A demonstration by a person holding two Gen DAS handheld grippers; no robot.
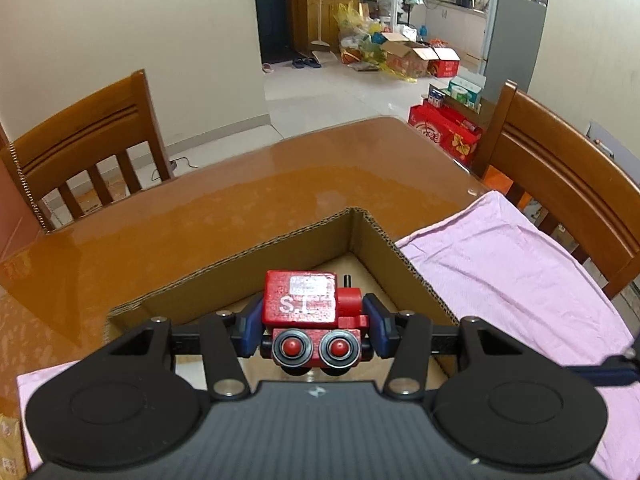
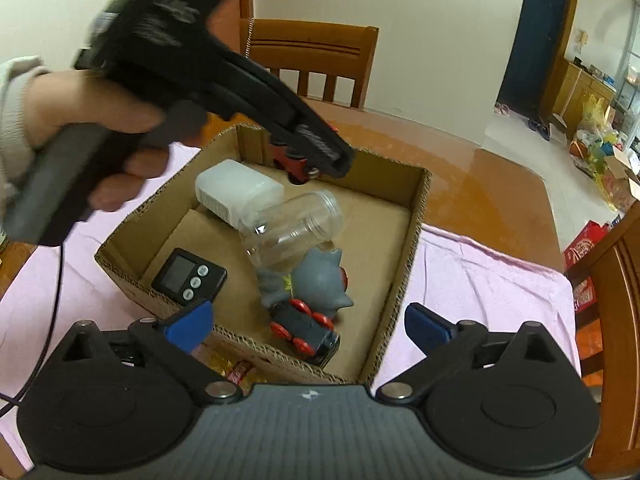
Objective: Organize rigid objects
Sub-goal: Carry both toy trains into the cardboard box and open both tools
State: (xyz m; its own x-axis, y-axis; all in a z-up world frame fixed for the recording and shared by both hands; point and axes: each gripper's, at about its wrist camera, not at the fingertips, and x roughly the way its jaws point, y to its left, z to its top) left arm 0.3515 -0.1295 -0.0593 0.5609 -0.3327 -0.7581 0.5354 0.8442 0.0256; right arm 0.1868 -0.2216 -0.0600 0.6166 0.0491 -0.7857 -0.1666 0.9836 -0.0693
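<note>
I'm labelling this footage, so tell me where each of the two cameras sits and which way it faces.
Left wrist: sits behind the left tongs, looking down over the cardboard box corner towards the room; the tongs clamp a red toy train.
Right wrist: sits behind the open right tongs, looking down into the box; a hand holds the left tongs.
Shared: box, train, left tongs, pink cloth, table.
</note>
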